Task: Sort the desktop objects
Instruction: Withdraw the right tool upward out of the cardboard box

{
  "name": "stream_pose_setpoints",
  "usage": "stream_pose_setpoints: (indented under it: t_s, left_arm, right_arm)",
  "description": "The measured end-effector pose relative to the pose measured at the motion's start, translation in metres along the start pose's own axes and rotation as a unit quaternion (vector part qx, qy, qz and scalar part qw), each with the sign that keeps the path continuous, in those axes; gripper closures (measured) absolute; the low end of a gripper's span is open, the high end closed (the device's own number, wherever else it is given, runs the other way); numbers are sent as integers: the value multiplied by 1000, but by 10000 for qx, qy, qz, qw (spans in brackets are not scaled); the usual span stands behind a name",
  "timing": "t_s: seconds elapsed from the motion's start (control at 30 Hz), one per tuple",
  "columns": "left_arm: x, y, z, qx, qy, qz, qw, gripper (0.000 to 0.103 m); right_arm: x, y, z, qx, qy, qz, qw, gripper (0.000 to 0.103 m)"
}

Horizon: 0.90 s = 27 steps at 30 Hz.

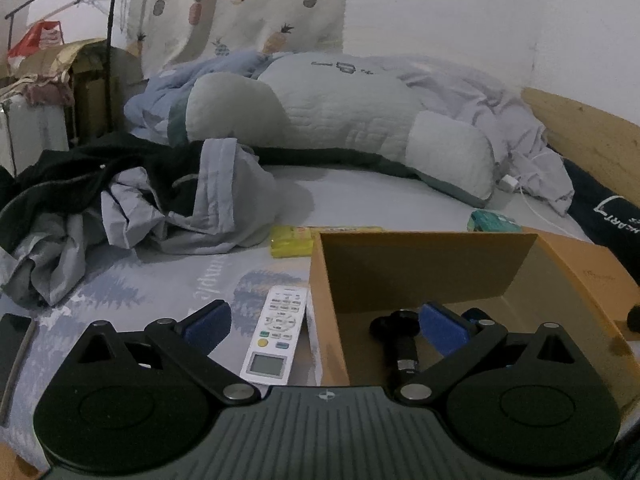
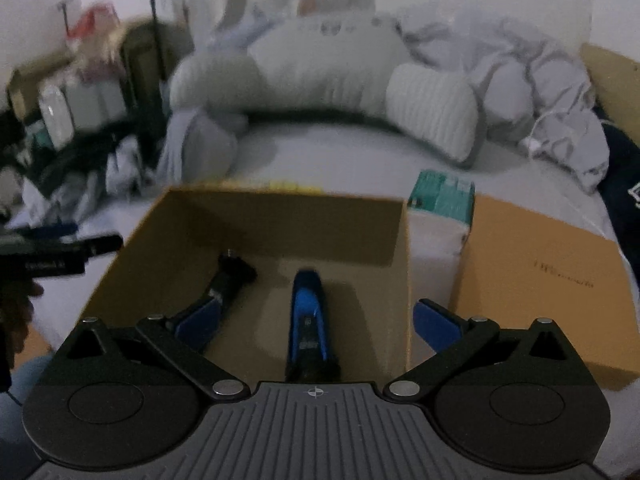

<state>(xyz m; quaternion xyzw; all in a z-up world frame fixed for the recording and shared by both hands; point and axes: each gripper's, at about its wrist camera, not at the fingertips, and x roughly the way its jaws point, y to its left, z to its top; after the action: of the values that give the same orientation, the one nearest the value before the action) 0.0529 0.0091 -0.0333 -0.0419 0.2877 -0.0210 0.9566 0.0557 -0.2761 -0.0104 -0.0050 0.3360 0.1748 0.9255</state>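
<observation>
An open cardboard box [image 1: 328,320] [image 2: 132,256] sits on the bed. Inside it lie a black cylindrical tool [image 1: 402,340] [image 2: 230,276] and a blue stapler-like object [image 2: 308,316]. A white remote control [image 1: 276,332] lies just left of the box. My left gripper [image 1: 324,328] is open and empty, straddling the remote and the box's left wall. My right gripper [image 2: 316,320] is open and empty above the box, with the blue object between its fingers but not held. A yellow packet [image 1: 290,240] lies behind the box. A green tissue pack [image 1: 494,220] [image 2: 444,196] lies at the box's far right.
A flat cardboard lid [image 2: 544,276] lies right of the box. Crumpled clothes [image 1: 120,204] pile up at the left, a large pillow [image 1: 340,108] and a blanket at the back. A dark phone [image 1: 12,344] lies at the far left. The left gripper shows at the right view's left edge [image 2: 52,256].
</observation>
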Motion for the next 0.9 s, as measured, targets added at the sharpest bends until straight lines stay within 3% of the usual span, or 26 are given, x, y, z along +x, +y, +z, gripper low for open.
stream_pose_setpoints:
  t_s: [0.1,0.43,0.9]
  left_arm:
    - [-3,-3,0,-55,-32,-134,9999,0]
    - [-6,-25,-4,282,-226,-283,9989,0]
    - [-10,-54,-13,905,-259,-371,9949,0]
  right_arm:
    - [-7,-18,-12,270,-444,110,9986,0]
    - [-9,-34,-24,313,-838,-195,9958,0]
    - [-1,-37,-36,237,-853,-484,9949,0]
